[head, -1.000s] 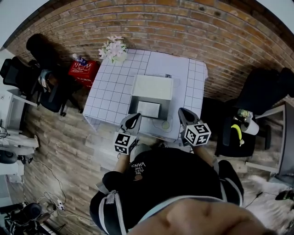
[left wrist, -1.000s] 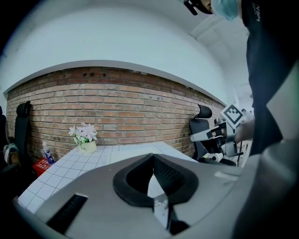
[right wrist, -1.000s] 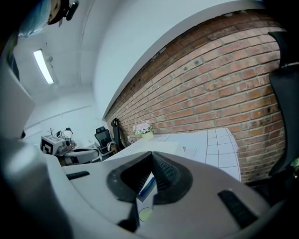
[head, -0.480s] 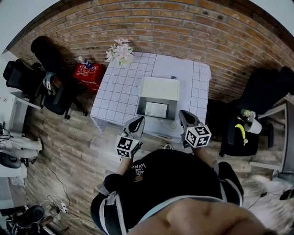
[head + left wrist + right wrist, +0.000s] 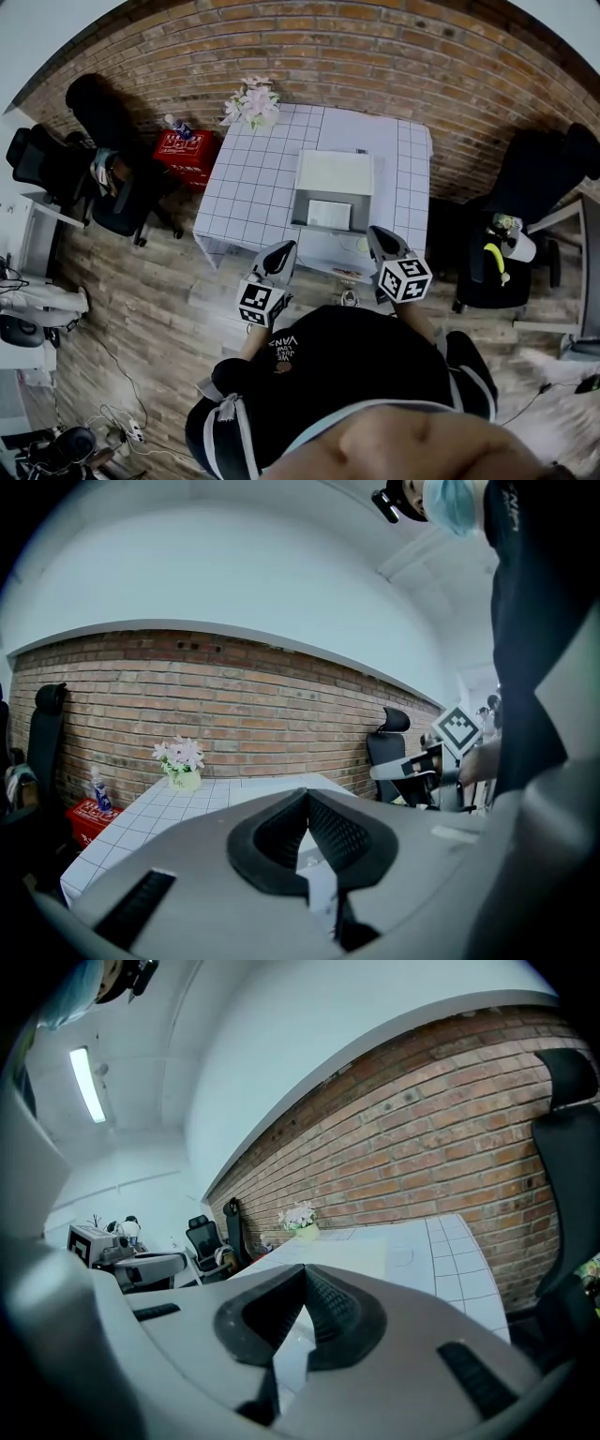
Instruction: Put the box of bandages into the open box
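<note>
Table [image 5: 253, 178]: square, under a white grid-patterned cloth, set against the brick wall [image 5: 375, 56].
Open box [image 5: 335, 174]: pale, on the right half of the table towards the near edge; the lid is folded back on the wall side and the opening faces up.
Box of bandages: in neither gripper; from the head view I cannot pick it out with certainty.
Small pale item [image 5: 352, 247]: lies on the cloth just in front of the open box, near the table's edge; too small to identify.
Left gripper [image 5: 284, 249]: held off the near edge of the table, pointing at it, clear of the cloth; its own view shows the ribbed pads meeting at the tips with nothing between them.
Right gripper [image 5: 375, 233]: level with the left gripper, tip over the near right edge of the table beside the open box; jaws closed tip to tip, empty.
Person [image 5: 347, 366]: stands at the near side of the table in a dark top, one gripper in each hand.
Flowers [image 5: 251, 101]: pale pink bunch in a small pot at the far left corner of the table.
Red crate [image 5: 183, 148]: on the wooden floor [image 5: 141, 309], just left of the table.
Office chairs: black, one left of the crate [image 5: 56, 159], one right of the table [image 5: 539, 187].
</note>
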Available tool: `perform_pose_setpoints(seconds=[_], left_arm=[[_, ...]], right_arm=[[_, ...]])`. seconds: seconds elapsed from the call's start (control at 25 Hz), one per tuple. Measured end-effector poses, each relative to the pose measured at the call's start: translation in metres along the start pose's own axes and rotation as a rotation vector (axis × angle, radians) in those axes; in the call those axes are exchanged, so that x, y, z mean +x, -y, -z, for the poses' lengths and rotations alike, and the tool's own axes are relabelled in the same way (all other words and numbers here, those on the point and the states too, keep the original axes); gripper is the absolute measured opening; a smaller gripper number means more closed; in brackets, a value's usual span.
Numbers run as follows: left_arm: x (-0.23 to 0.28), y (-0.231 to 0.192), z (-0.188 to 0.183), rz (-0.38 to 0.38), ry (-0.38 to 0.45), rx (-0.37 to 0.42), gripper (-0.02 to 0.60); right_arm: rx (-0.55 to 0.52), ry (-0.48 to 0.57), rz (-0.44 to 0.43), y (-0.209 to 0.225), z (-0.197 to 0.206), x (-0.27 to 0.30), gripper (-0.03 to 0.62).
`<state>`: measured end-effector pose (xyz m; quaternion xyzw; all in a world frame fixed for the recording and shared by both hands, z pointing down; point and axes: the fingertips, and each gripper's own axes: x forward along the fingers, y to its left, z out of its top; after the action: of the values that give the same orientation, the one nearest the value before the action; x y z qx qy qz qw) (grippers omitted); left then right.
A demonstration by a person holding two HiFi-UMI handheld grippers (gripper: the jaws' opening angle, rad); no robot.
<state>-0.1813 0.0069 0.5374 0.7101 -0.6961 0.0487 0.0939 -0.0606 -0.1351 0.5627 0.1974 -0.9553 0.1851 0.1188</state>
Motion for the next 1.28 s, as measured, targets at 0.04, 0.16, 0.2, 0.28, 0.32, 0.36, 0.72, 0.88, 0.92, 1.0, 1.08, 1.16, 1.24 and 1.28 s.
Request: perform_pose_setpoints(seconds=[0.04, 0.16, 0.2, 0.28, 0.32, 0.36, 0.72, 0.88, 0.92, 1.0, 1.08, 1.16, 1.24, 1.28], left_arm=[[-0.004, 0.0, 0.001, 0.005, -0.001, 0.002, 0.011], [-0.016, 0.0, 0.002, 0.018, -0.004, 0.009, 0.011], [-0.02, 0.0, 0.003, 0.02, -0.003, 0.011, 0.011], [-0.028, 0.0, 0.003, 0.026, 0.0, 0.015, 0.011], [-0.031, 0.001, 0.003, 0.03, 0.002, 0.017, 0.011], [-0.034, 0.001, 0.003, 0.034, 0.002, 0.019, 0.011], [-0.053, 0.006, 0.007, 0.079, 0.0, 0.031, 0.011], [-0.057, 0.006, 0.011, 0.092, -0.003, 0.036, 0.011], [-0.057, 0.006, 0.011, 0.095, -0.002, 0.035, 0.011], [-0.059, 0.006, 0.011, 0.097, 0.001, 0.033, 0.011], [-0.06, 0.005, 0.011, 0.1, 0.002, 0.032, 0.011], [-0.061, 0.004, 0.012, 0.099, 0.003, 0.03, 0.011], [-0.062, 0.003, 0.012, 0.099, 0.007, 0.025, 0.011], [-0.062, 0.003, 0.012, 0.1, 0.009, 0.023, 0.011]], right_arm=[[0.0, 0.001, 0.006, -0.003, 0.002, -0.002, -0.006], [-0.002, 0.005, 0.025, -0.011, 0.006, -0.01, -0.006], [-0.003, 0.006, 0.032, -0.014, 0.008, -0.013, -0.006], [-0.005, 0.006, 0.043, -0.02, 0.012, -0.017, -0.006], [-0.006, 0.006, 0.047, -0.022, 0.014, -0.019, -0.006], [-0.006, 0.006, 0.05, -0.025, 0.016, -0.021, -0.006], [-0.011, -0.003, 0.082, -0.043, 0.03, -0.034, -0.006], [-0.005, -0.007, 0.094, -0.047, 0.035, -0.036, -0.006], [-0.004, -0.009, 0.097, -0.048, 0.037, -0.036, -0.006], [-0.004, -0.012, 0.104, -0.049, 0.038, -0.037, -0.006], [-0.007, -0.014, 0.108, -0.051, 0.039, -0.037, -0.006], [-0.008, -0.012, 0.112, -0.052, 0.039, -0.036, -0.006], [-0.006, -0.009, 0.116, -0.053, 0.039, -0.036, -0.006], [-0.005, -0.009, 0.117, -0.054, 0.039, -0.036, -0.006]])
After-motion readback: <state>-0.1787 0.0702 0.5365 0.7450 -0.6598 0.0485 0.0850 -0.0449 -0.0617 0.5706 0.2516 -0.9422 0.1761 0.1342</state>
